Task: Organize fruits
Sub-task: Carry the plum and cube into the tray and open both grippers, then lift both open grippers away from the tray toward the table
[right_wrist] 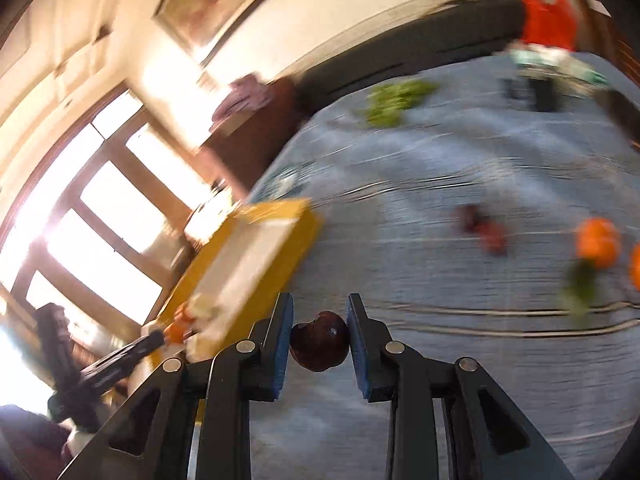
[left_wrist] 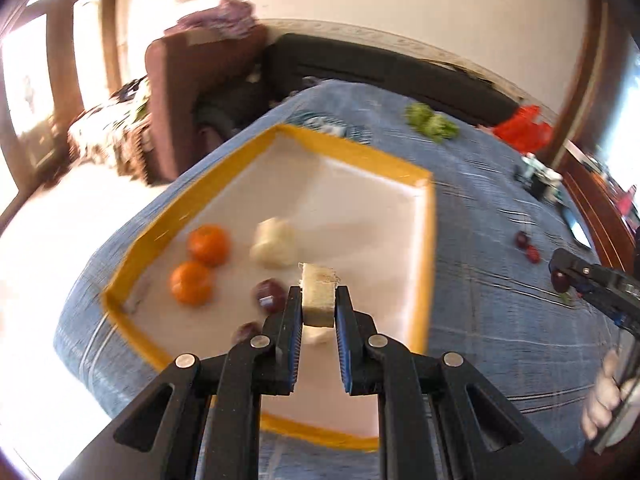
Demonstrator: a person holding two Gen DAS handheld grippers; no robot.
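Left gripper (left_wrist: 318, 300) clamped on a pale cut fruit piece (left_wrist: 318, 295), held above the yellow-rimmed tray (left_wrist: 428, 240). In the tray: two oranges (left_wrist: 200, 264), a pale peeled fruit (left_wrist: 274, 248), dark red fruits (left_wrist: 268, 295). Right gripper (right_wrist: 320, 318) clamped on a dark red fruit (right_wrist: 320, 346) over the blue cloth (right_wrist: 440, 280). Loose on the cloth: green grapes (right_wrist: 394, 100), more oranges (right_wrist: 598, 242), red fruits (right_wrist: 480, 226). Path between right gripper and tray unobstructed.

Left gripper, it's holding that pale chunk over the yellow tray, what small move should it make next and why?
Probably lower it and let go. The left gripper is shut on the pale chunk above the tray, and bare tray floor lies just beyond the oranges.
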